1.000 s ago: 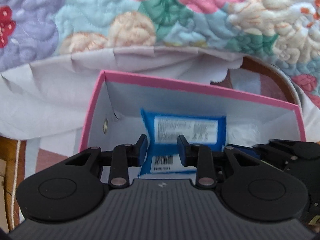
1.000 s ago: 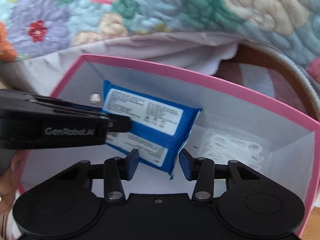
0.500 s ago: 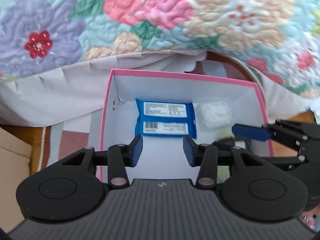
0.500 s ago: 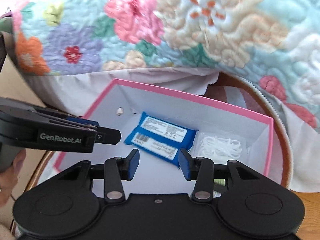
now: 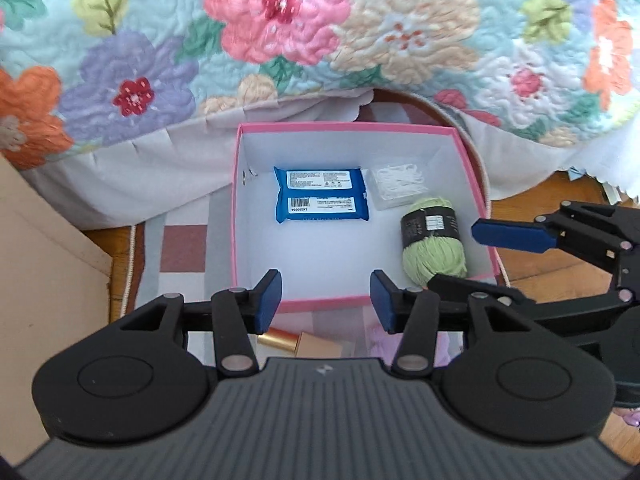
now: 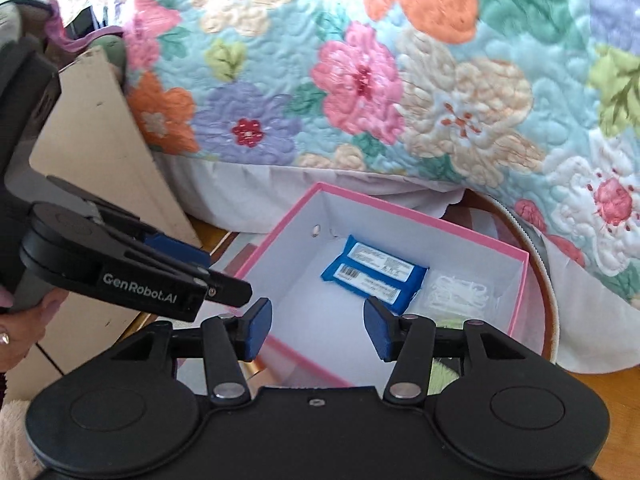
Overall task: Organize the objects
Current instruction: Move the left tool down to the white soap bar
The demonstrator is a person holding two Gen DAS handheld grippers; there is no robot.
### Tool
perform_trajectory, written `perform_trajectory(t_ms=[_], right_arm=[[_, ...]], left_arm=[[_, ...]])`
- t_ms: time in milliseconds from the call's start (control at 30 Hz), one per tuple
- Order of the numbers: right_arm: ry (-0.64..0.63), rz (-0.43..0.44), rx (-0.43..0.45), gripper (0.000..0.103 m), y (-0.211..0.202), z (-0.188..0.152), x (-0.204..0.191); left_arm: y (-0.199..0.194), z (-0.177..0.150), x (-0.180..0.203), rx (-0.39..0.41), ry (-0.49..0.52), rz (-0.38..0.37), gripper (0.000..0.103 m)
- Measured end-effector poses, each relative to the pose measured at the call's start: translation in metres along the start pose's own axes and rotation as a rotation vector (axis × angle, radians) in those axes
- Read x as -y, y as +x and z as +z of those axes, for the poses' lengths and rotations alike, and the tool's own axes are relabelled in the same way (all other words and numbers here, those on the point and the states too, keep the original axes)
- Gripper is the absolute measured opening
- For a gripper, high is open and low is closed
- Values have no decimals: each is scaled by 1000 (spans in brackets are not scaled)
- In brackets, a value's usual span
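Both the left gripper (image 5: 325, 300) and right gripper (image 6: 316, 330) are hovering empty, jaws open, above the pink box (image 5: 472, 184) holding blue wipes pack (image 5: 321, 200); next pick: approach low, centring jaws.

I hold my left gripper (image 5: 325, 301) level and pointing forward, its blue pads (image 5: 267, 301) spread wide with nothing between them. My right gripper (image 6: 316, 328) sits just beside it, jaws equally wide and empty; from the left wrist camera its upper finger (image 5: 514, 234) reaches in from the right edge. My left hand (image 6: 18, 322) wraps its handle.
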State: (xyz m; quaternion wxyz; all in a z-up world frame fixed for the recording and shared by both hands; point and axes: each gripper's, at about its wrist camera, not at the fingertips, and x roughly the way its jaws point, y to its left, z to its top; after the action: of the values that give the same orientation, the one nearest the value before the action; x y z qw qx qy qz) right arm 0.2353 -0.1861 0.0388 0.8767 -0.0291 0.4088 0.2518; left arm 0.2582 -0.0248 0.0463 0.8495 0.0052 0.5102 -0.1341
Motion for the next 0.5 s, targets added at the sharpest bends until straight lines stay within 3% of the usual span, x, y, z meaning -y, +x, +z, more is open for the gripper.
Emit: perform_trajectory(t_ms=[200, 500], right_arm=[[-72, -1, 15, 57, -40, -13, -31], [-104, 39, 8, 59, -89, -35, -61]], left_arm=[[-47, -26, 5, 30, 50, 14, 54], [-87, -65, 6, 36, 88, 43, 56]])
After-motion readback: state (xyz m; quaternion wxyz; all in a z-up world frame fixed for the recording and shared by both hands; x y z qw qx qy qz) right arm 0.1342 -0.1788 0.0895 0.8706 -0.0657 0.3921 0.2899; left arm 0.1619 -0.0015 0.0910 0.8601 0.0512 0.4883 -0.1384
